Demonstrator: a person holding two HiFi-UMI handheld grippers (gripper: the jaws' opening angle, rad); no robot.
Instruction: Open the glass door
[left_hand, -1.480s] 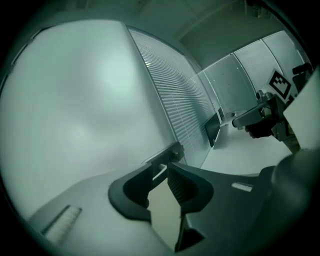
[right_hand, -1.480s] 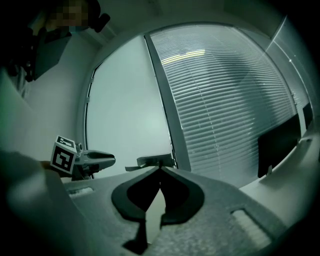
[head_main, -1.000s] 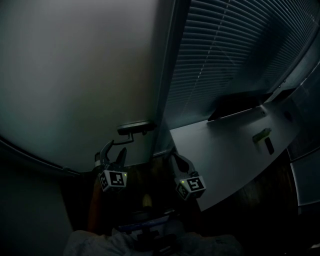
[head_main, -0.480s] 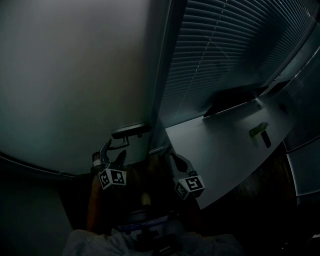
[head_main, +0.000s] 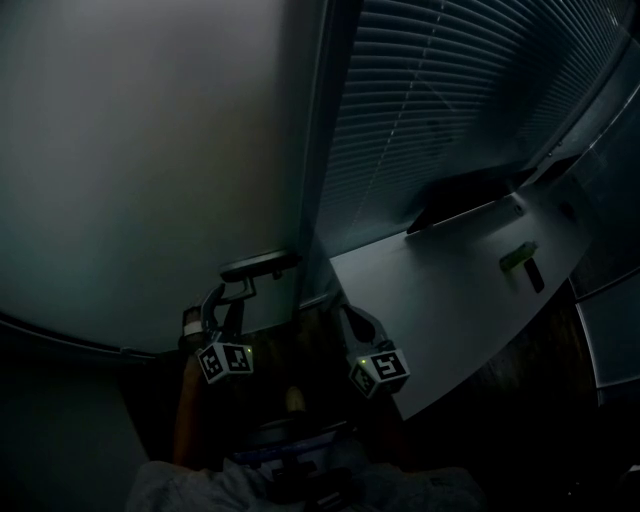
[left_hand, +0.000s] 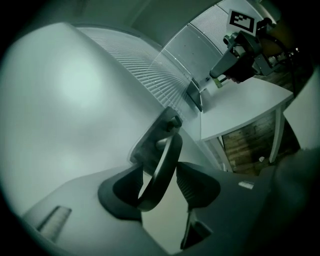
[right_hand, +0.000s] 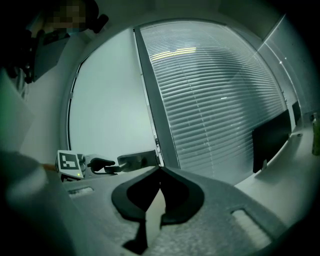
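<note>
ahead and to the left, a broad frosted glass door (head_main: 150, 150), set against a dark upright frame. right of the frame, a grey slatted window blind (head_main: 450, 100); below it, a white flat-topped bench (head_main: 450, 300). low at the door's edge, a dark curved metal lever handle (head_main: 258, 266), clasped between the jaws of the left gripper (head_main: 224, 300), which have just been closing onto it. alongside, the right gripper (head_main: 340, 305), pinched shut on nothing, clear of the door.
</note>
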